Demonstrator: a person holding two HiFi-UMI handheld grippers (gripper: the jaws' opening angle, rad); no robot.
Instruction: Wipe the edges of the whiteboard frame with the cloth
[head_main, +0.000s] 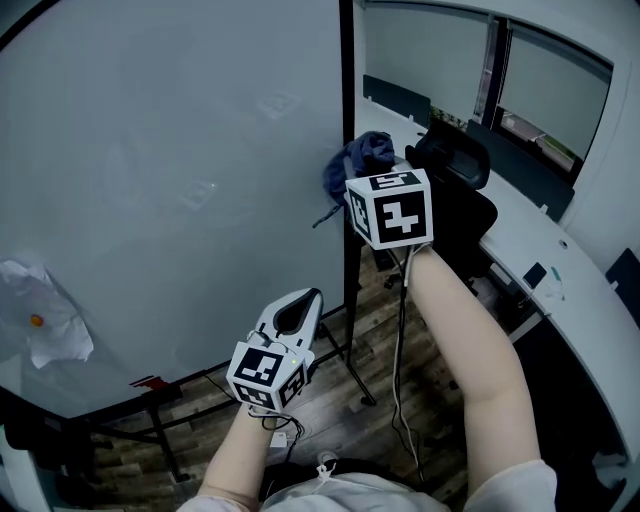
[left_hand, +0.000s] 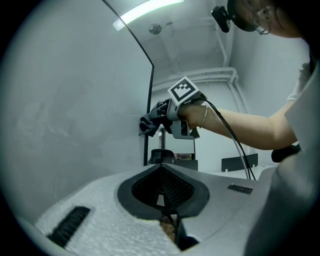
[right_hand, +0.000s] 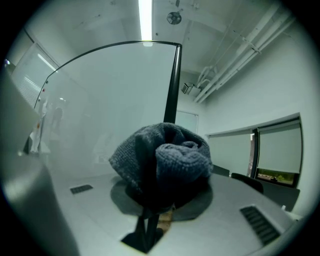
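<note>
Blue cloth (head_main: 360, 162) at whiteboard frame (head_main: 347, 110)

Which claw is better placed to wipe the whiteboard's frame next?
Probably the right claw: it is shut on the cloth, right beside the black frame edge. The left claw hangs lower, shut and empty.

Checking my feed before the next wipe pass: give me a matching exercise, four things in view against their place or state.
Things:
1 cloth
2 left hand-held gripper
3 crumpled paper
4 office chair

Places or states:
A jaws together, nothing held
B beyond the frame, by the desk
C lower left of the whiteboard
D clamped in the right hand-held gripper, at the frame

Pairs: 1-D, 2-A, 3-C, 4-B
</note>
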